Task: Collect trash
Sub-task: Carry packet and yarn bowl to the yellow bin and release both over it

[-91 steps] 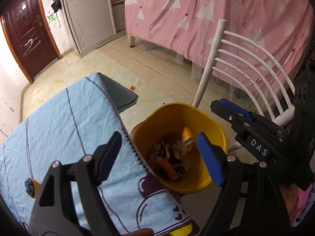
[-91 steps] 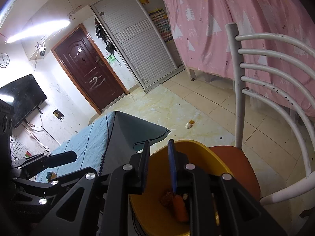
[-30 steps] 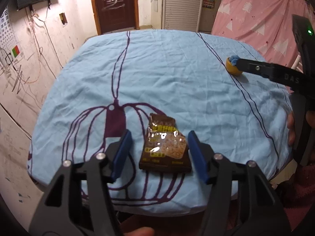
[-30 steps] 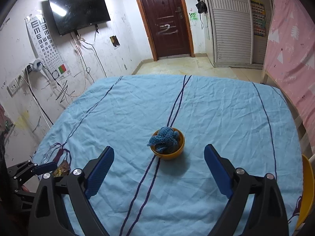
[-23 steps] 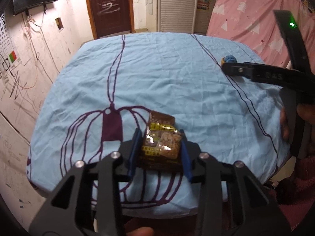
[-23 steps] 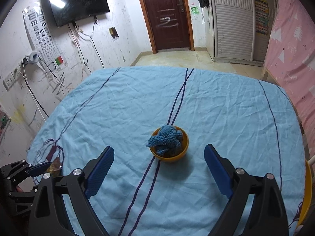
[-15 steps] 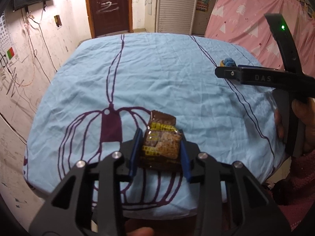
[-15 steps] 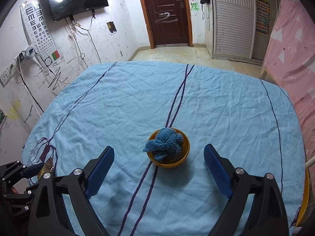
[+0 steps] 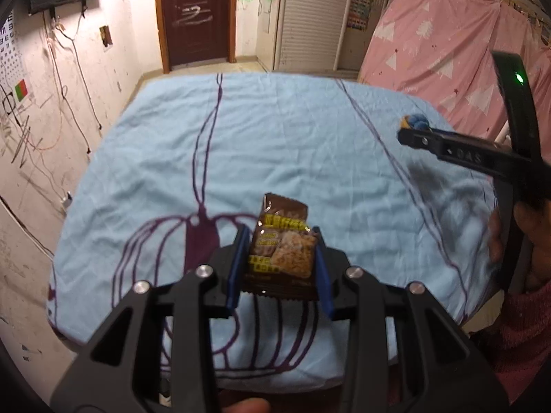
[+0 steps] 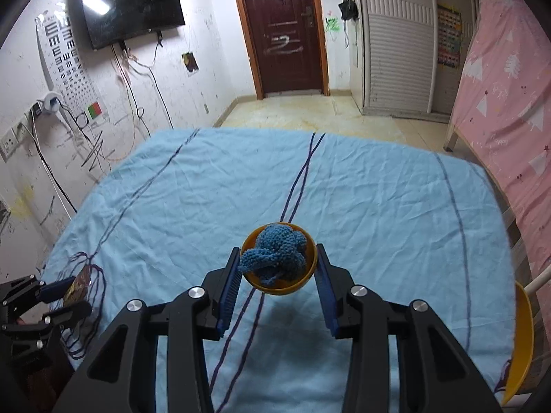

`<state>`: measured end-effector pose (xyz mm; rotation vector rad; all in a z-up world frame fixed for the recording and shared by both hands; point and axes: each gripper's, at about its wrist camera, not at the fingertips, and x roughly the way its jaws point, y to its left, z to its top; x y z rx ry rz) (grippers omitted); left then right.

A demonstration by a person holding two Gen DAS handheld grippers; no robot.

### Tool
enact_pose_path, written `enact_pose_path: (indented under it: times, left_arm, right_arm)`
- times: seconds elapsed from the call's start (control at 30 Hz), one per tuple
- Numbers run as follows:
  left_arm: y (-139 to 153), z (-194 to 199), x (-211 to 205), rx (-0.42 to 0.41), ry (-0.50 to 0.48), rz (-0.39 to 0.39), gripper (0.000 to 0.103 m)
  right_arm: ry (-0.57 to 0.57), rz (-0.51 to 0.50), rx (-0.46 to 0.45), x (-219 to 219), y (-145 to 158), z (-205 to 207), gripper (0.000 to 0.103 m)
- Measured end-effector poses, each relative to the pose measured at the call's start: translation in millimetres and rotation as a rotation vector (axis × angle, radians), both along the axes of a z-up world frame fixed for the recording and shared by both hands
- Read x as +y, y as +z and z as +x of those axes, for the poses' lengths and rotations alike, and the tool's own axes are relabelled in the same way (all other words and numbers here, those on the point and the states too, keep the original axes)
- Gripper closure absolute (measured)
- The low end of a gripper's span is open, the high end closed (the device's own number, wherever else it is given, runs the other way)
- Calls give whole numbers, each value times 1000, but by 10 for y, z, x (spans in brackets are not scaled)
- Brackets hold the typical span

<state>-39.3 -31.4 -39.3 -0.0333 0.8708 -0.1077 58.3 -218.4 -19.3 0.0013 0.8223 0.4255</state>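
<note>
My left gripper (image 9: 280, 261) is shut on a brown snack wrapper (image 9: 284, 241) and holds it just above the blue tablecloth (image 9: 275, 144) near the front edge. It also shows at the left in the right wrist view (image 10: 65, 296). My right gripper (image 10: 279, 272) is shut on a small yellow bowl (image 10: 279, 280) that holds a blue knitted ball (image 10: 275, 251), lifted a little off the cloth. The right gripper shows at the right in the left wrist view (image 9: 413, 137).
The yellow trash bucket's rim (image 10: 521, 347) shows past the table's right edge. A pink curtain (image 10: 499, 103) hangs on the right. A brown door (image 10: 289, 31) and a wall TV (image 10: 131, 7) stand at the far end.
My left gripper closed on the snack wrapper and lifted it slightly. My right gripper moved forward and closed on the yellow bowl, raising it off the cloth.
</note>
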Motion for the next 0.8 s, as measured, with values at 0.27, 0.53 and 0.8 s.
enact_pose_path:
  times: [0.27, 0.53, 0.8]
  left_arm:
    - [202, 162, -216, -42, -24, 25, 69]
    - [478, 350, -768, -102, -129, 56, 69]
    - [560, 548, -1515, -110, -246, 71, 69]
  right_arm:
    - [-98, 54, -68, -547, 224, -169, 68]
    - [-265, 148, -92, -1491, 286, -361, 68]
    - [-418, 153, -94, -2305, 165, -547, 68]
